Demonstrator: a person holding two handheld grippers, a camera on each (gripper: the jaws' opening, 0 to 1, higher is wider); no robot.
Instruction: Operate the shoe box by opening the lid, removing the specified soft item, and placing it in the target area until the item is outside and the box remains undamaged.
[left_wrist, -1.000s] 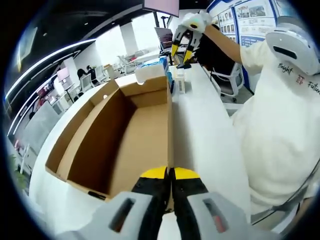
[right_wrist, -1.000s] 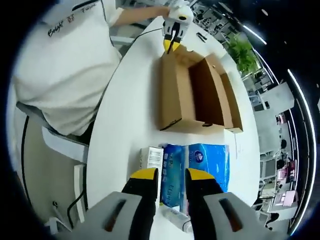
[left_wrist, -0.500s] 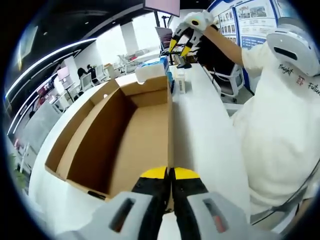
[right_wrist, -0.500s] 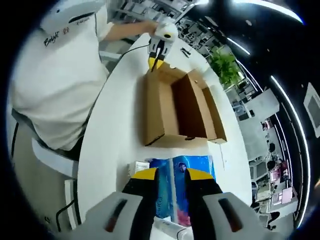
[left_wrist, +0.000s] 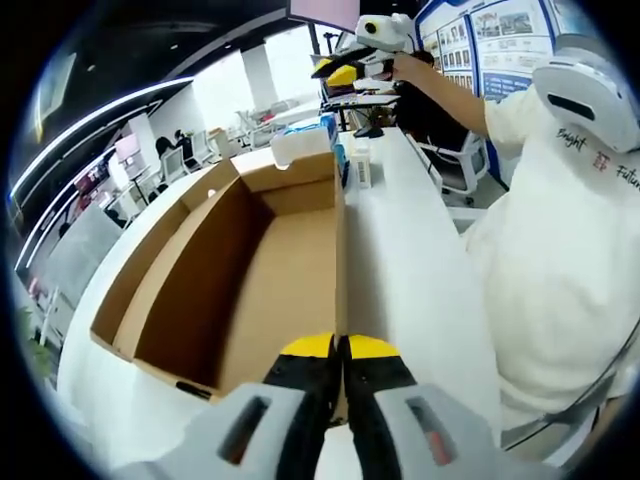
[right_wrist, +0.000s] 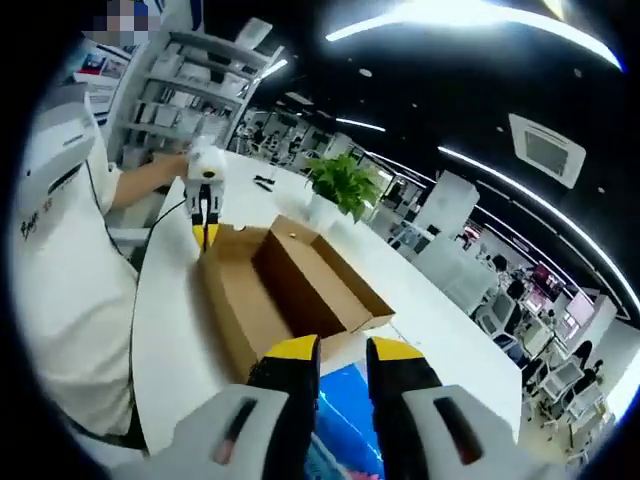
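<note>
Potted plant (right_wrist: 343, 182) behind open cardboard box (left_wrist: 250, 270). Left gripper (left_wrist: 340, 348) pinches box wall; right gripper (right_wrist: 333, 350) spread, raised above blue tissue pack (right_wrist: 345, 420).

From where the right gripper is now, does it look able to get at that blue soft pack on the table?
Probably yes. The right gripper hangs open above the blue pack, with nothing between them; the cardboard box sits farther off.

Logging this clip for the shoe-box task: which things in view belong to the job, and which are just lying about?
Part of the job:
- open cardboard box
- blue soft pack
- left gripper, clamped on the box wall
- right gripper, raised and open

Just lying about:
- small white carton
- potted plant
- office chair
</note>
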